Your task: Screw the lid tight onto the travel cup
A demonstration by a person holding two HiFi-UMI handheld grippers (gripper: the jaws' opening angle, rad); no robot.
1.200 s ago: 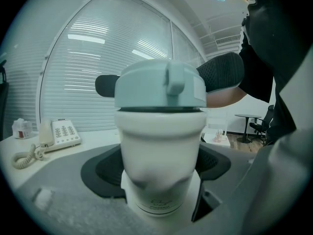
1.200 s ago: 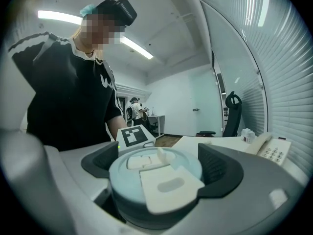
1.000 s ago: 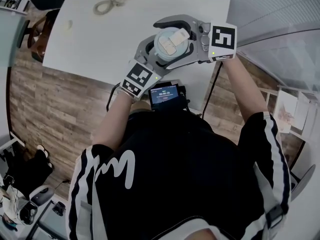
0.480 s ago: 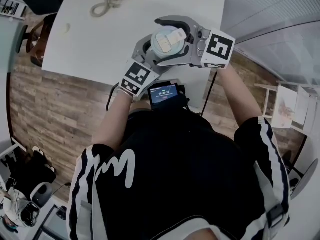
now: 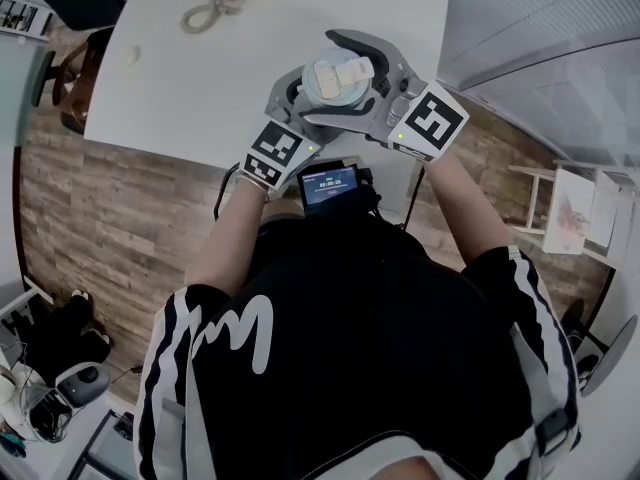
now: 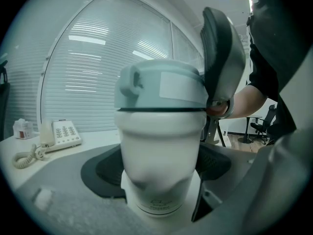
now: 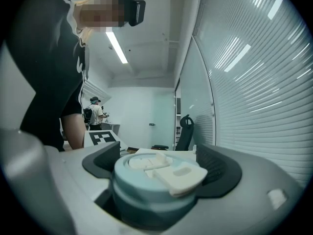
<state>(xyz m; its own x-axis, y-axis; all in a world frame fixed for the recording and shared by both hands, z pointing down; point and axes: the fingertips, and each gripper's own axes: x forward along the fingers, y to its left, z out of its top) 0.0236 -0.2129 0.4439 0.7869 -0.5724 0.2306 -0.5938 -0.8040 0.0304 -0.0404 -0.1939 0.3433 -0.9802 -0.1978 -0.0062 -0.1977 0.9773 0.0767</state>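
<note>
A white travel cup [image 6: 156, 155] stands upright over the white table [image 5: 200, 78], held off its front edge side. My left gripper [image 5: 300, 103] is shut on the cup's body, its dark pads [image 6: 100, 168] pressed on both sides. A pale blue lid [image 5: 337, 80] with a white flip tab [image 7: 178, 175] sits on top of the cup. My right gripper [image 5: 352, 73] is shut on the lid [image 7: 151, 187] from the right, one jaw rising beside the lid in the left gripper view.
A corded telephone [image 6: 58, 133] with a coiled cord [image 5: 205, 13] lies at the table's far side. A small device with a lit screen [image 5: 328, 186] sits at the person's waist. Window blinds stand behind the table. Wooden floor lies to the left.
My right gripper has swung clockwise round the lid, its marker cube moving down and toward the person. The lid's tab has turned with it. My left gripper holds the cup still.
</note>
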